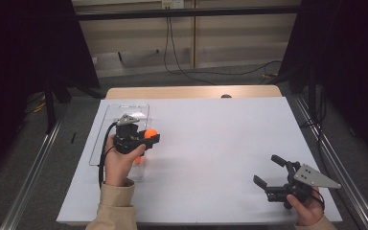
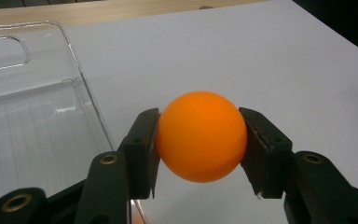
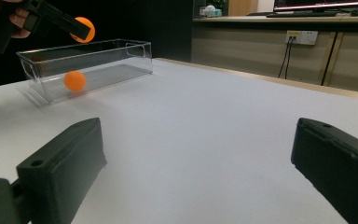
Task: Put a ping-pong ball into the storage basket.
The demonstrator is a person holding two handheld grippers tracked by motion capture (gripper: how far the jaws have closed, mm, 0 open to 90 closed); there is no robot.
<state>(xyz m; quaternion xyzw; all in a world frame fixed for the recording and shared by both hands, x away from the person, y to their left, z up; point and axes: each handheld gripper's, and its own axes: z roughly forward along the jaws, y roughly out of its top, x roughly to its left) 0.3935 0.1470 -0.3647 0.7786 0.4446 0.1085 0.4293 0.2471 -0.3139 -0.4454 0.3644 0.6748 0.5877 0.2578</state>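
My left gripper [image 1: 146,139] is shut on an orange ball [image 1: 149,133] and holds it in the air by the right-hand wall of a clear plastic bin [image 1: 106,125]. In the left gripper view the ball [image 2: 200,135] is pinched between both black pads, with the bin [image 2: 81,70] just to its left. A second orange ball [image 3: 74,80] lies inside the bin [image 3: 135,58], and the held ball [image 3: 84,29] hangs above its rim. My right gripper [image 1: 268,171] rests open near the table's front right with nothing between its jaws [image 3: 200,154].
A white sheet [image 1: 211,143] covers most of the wooden table [image 1: 191,91]. Metal rails run along both sides of the table, and cables lie on the floor beyond its far edge.
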